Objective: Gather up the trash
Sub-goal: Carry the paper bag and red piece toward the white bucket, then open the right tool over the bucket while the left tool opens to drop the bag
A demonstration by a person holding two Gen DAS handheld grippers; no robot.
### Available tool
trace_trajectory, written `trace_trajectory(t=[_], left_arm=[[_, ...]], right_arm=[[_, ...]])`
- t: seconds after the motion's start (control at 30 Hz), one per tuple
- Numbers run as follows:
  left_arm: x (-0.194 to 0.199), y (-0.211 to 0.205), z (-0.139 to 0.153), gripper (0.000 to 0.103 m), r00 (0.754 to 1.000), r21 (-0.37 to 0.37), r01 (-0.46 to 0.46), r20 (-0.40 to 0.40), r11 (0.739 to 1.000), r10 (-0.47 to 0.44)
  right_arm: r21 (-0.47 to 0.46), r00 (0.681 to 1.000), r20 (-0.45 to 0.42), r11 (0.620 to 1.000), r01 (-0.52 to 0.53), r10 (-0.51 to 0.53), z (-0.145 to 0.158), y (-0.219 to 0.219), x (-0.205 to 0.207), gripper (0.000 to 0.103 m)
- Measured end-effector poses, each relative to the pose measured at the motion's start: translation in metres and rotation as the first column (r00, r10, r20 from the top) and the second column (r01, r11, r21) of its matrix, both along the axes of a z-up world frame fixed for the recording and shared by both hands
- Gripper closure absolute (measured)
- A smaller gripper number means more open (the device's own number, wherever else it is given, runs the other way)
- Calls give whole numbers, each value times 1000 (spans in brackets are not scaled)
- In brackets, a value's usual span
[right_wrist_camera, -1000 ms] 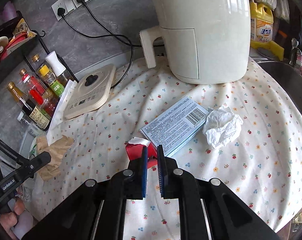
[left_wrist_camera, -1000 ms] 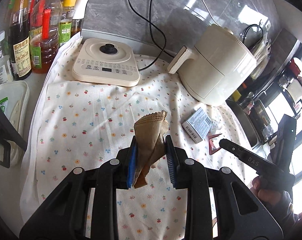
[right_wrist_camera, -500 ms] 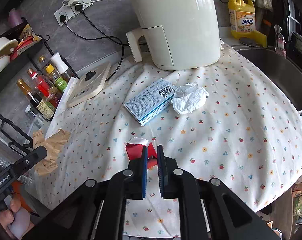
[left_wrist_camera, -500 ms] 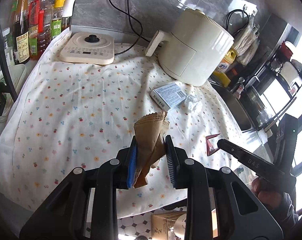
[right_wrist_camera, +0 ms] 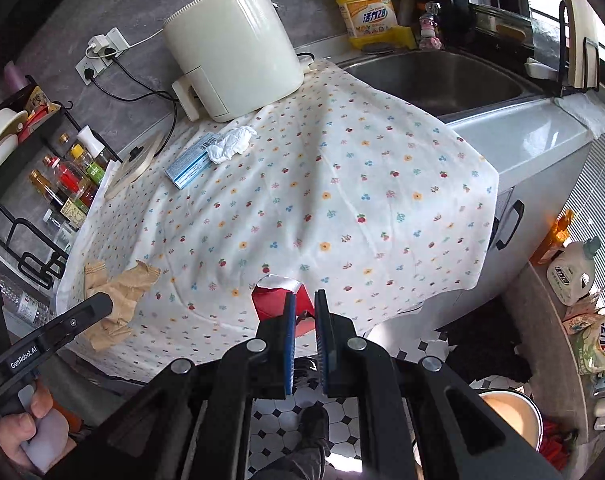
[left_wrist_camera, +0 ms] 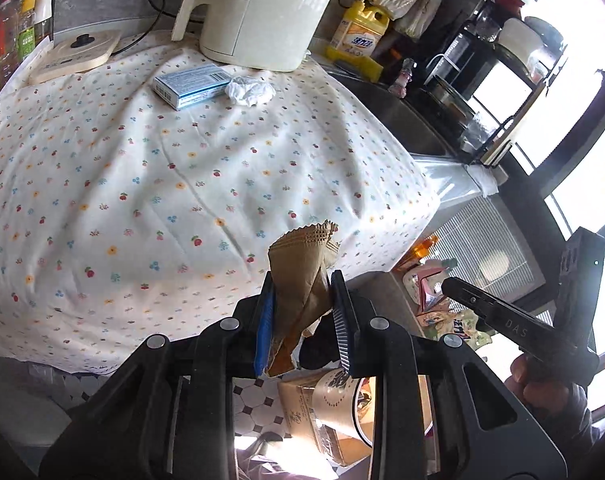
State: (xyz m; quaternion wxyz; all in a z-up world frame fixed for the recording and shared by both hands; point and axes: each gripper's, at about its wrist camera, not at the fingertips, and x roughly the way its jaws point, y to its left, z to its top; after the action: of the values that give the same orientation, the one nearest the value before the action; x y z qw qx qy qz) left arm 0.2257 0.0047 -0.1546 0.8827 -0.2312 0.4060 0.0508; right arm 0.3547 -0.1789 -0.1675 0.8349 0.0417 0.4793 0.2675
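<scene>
My left gripper is shut on a crumpled brown paper bag and holds it past the front edge of the counter, above the floor. The bag also shows in the right wrist view. My right gripper is shut on a red paper scrap, also held off the counter's front edge; it shows small in the left wrist view. On the flowered cloth, a blue box and a crumpled white tissue lie near the back.
A cream air fryer and a flat cooker stand at the back. Bottles line the left side. A sink and a yellow detergent bottle are at the right. On the tiled floor below is a bag of trash.
Both grippers have pulled back and away from the counter with their trash still held; the views now look over the counter's front edge at the floor.
</scene>
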Motion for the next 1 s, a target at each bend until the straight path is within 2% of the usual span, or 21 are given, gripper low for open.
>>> trace_trajectory(t=[0.17, 0.37, 0.6, 0.63, 0.67, 0.7, 0.77, 1.0], left_arm=[[12, -49, -15, 76, 995, -10, 96, -28, 995, -96], [23, -104, -31, 76, 977, -21, 205, -59, 979, -206], [29, -155, -46, 76, 947, -37, 308, -87, 951, -310], [29, -162, -48, 76, 942, -38, 321, -90, 946, -323], [30, -169, -50, 76, 937, -39, 334, -94, 942, -336], [30, -175, -51, 76, 932, -41, 346, -97, 937, -348], [30, -187, -54, 76, 922, -47, 370, -104, 928, -373], [36, -228, -62, 76, 878, -64, 456, -128, 887, -461]], right_arm=[[-13, 996, -19, 996, 90, -90, -16, -69, -19, 93], [-36, 977, -54, 978, 205, -207, -38, -142, -42, 93], [-82, 945, -114, 951, 298, -306, -64, -200, -65, 89], [-81, 940, -128, 948, 309, -317, -67, -206, -68, 75], [-79, 934, -123, 942, 327, -335, -68, -213, -71, 53], [-84, 929, -103, 934, 348, -355, -67, -219, -75, 47], [-93, 924, -94, 928, 361, -370, -66, -231, -81, 46], [-90, 877, -108, 883, 460, -468, -69, -280, -101, 45]])
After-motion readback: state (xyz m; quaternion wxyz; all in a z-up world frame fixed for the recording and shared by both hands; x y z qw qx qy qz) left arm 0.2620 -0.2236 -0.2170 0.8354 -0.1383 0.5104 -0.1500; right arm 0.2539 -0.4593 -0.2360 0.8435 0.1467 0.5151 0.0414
